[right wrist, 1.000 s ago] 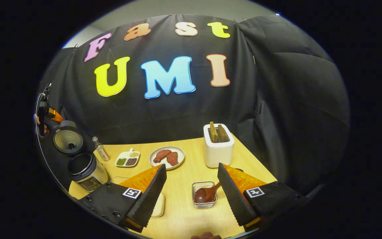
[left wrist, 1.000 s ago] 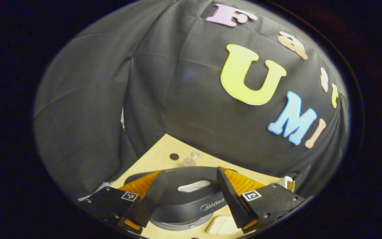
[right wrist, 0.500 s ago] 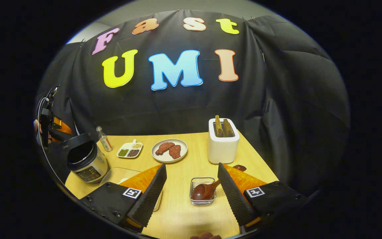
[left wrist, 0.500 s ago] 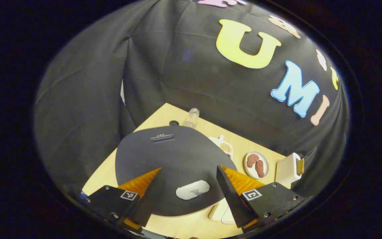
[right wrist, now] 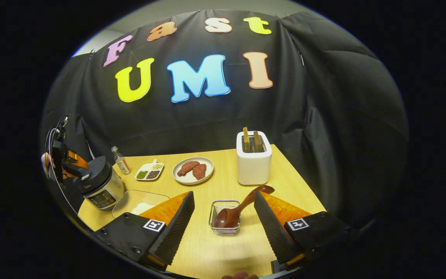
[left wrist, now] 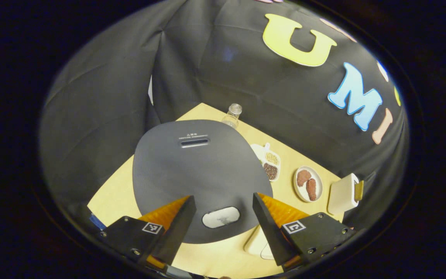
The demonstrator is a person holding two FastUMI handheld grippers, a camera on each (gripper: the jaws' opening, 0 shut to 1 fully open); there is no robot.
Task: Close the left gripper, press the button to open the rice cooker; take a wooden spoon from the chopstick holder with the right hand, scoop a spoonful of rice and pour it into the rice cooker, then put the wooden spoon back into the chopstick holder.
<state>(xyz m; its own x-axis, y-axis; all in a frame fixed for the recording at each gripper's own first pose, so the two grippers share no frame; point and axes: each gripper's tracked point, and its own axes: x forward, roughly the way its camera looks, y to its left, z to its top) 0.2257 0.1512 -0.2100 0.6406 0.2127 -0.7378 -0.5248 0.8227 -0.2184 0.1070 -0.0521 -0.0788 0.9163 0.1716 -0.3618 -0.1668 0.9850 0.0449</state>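
Note:
The rice cooker (left wrist: pixel 196 162) fills the middle of the left gripper view, its dark grey lid down. Its pale oval button (left wrist: pixel 221 217) lies just below and between the fingers of my left gripper (left wrist: pixel 223 197), which is open and holds nothing. In the right gripper view the cooker (right wrist: pixel 101 188) stands at the table's left end, with the left gripper (right wrist: pixel 70 164) and a hand right over its lid. My right gripper (right wrist: pixel 223 193) is open and empty. The wire chopstick holder (right wrist: pixel 225 219) sits between its fingers, farther off, with the wooden spoon (right wrist: pixel 242 205) leaning out to the right.
A clear container of rice (right wrist: pixel 139 201) lies in front of the cooker. Behind stand a small bottle (right wrist: pixel 120 160), a divided tray of grains (right wrist: pixel 149 171), a plate of meat (right wrist: pixel 192 170) and a white toaster (right wrist: pixel 253 162). The table (right wrist: pixel 285 182) ends close to the toaster's right.
The cooker lid has swung from upright down to flat on the pot, with my left gripper following it down. The right gripper has drifted a little; the holder now sits more centred between its fingers.

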